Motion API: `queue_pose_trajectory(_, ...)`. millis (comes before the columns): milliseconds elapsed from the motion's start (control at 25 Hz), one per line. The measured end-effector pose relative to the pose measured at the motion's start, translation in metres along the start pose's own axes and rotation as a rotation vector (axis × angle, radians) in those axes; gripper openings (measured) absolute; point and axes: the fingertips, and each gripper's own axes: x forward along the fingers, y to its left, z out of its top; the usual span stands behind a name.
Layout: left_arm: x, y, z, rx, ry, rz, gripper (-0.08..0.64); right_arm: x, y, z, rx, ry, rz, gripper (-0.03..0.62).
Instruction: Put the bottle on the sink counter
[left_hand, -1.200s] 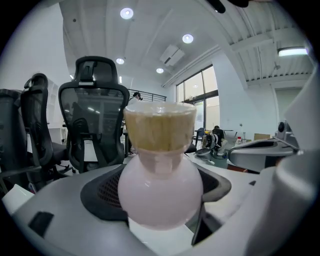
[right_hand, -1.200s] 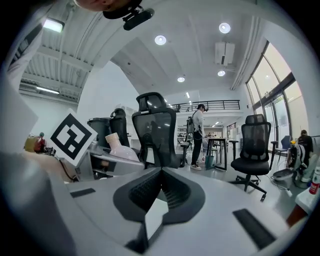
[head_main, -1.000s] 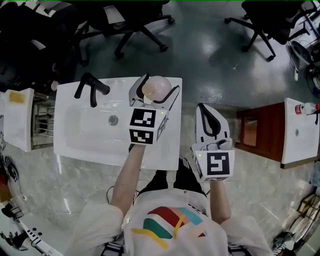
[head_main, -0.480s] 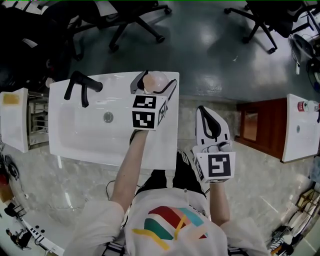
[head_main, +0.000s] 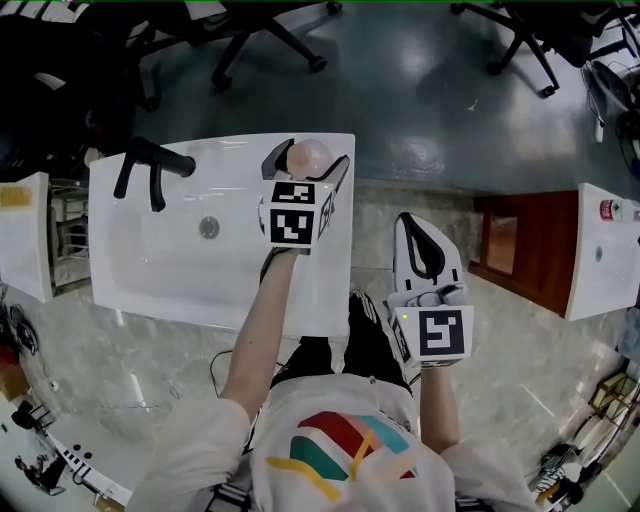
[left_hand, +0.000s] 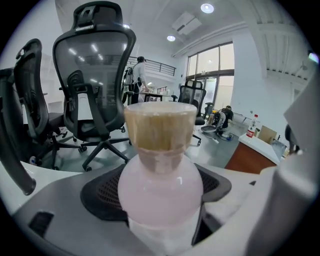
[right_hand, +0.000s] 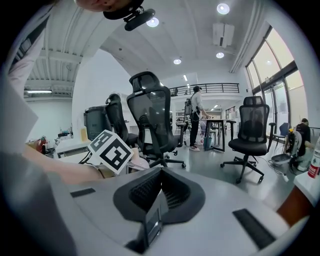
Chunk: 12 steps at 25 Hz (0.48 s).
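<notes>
In the head view my left gripper is shut on a pale pink bottle. It holds the bottle upright over the back right corner of the white sink counter. Whether the bottle's base touches the counter is hidden. In the left gripper view the bottle fills the space between the jaws, with its tan cap on top. My right gripper is shut and holds nothing. It hangs over the floor to the right of the sink. Its closed jaws point at office chairs.
A black faucet stands at the sink's back left, and a drain lies in the basin. Office chairs stand beyond the sink. A wooden cabinet and a second white sink are at the right.
My left gripper has carried the bottle farther from me and lower, toward the sink's back right corner. The right gripper has stayed almost still.
</notes>
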Motion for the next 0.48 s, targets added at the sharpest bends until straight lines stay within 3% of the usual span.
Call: queue_pose_trajectory(480,0.024,0.003,-0.022,0.033,0.054,0.038,0.405,0.002,-0.003,-0.019,0.024,0.042,0.011,0.012)
